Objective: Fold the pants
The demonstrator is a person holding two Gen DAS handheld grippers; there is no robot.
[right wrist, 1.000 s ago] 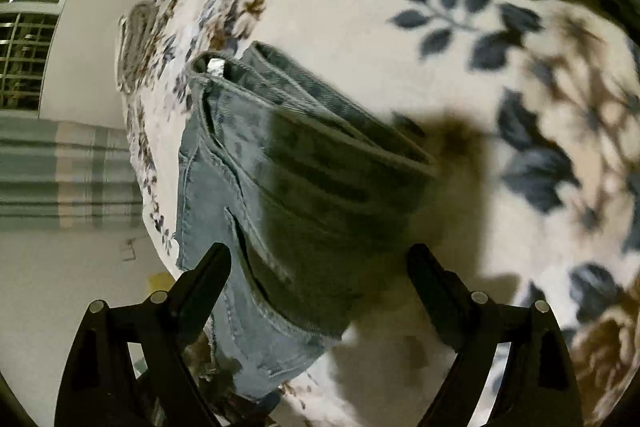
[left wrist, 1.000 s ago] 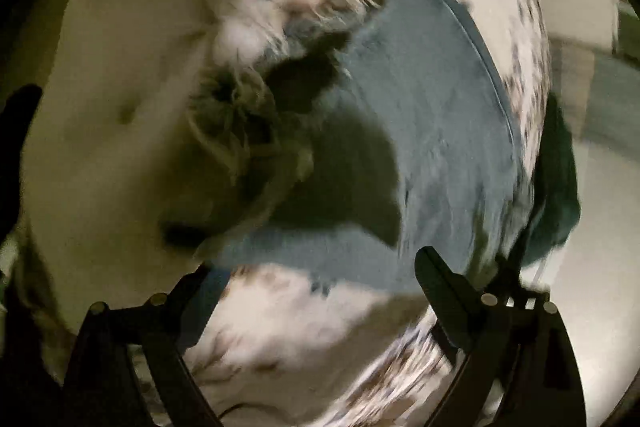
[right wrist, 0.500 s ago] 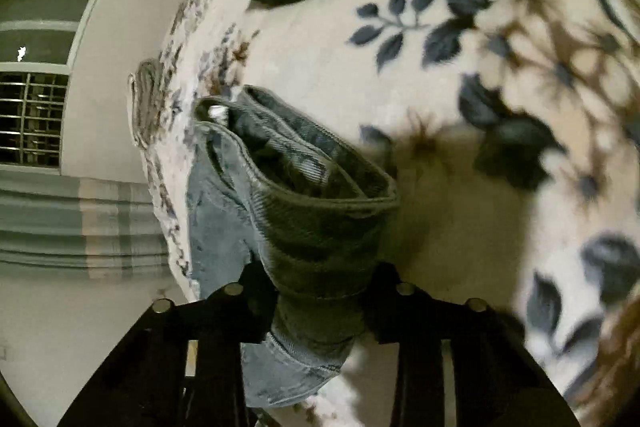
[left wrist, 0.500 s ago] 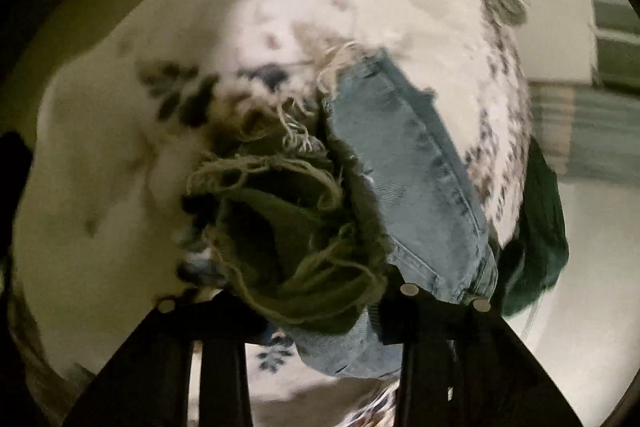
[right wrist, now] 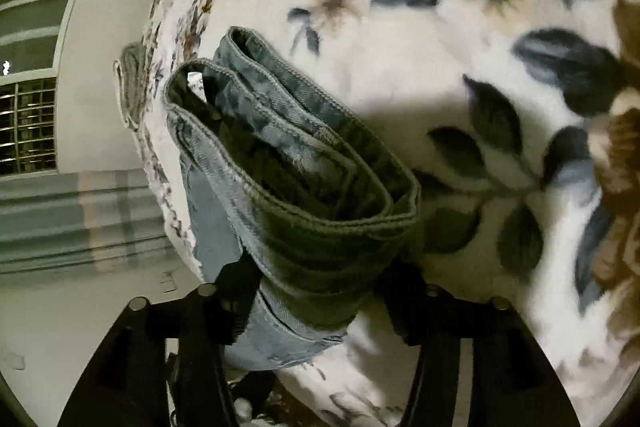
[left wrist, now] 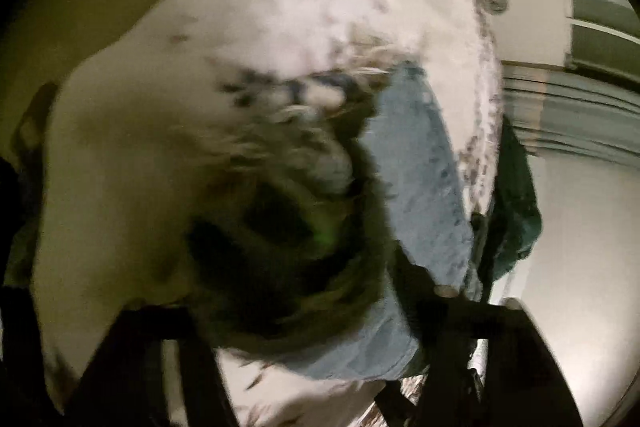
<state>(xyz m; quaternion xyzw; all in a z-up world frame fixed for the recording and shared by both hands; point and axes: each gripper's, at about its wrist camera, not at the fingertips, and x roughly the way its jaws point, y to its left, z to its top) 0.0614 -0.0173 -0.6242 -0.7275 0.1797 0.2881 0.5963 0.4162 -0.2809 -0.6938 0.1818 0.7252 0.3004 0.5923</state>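
Right gripper (right wrist: 316, 291) clenched on jeans (right wrist: 304, 187) waistband, left gripper (left wrist: 304, 307) clenched on frayed hem end, blurred. One pair of jeans, lying on floral blanket (right wrist: 420, 67).

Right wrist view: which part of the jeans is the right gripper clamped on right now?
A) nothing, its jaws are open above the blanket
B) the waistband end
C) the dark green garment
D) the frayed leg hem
B: the right gripper is shut on the stitched waistband end of the jeans, whose layered bands open toward the camera above the floral blanket.
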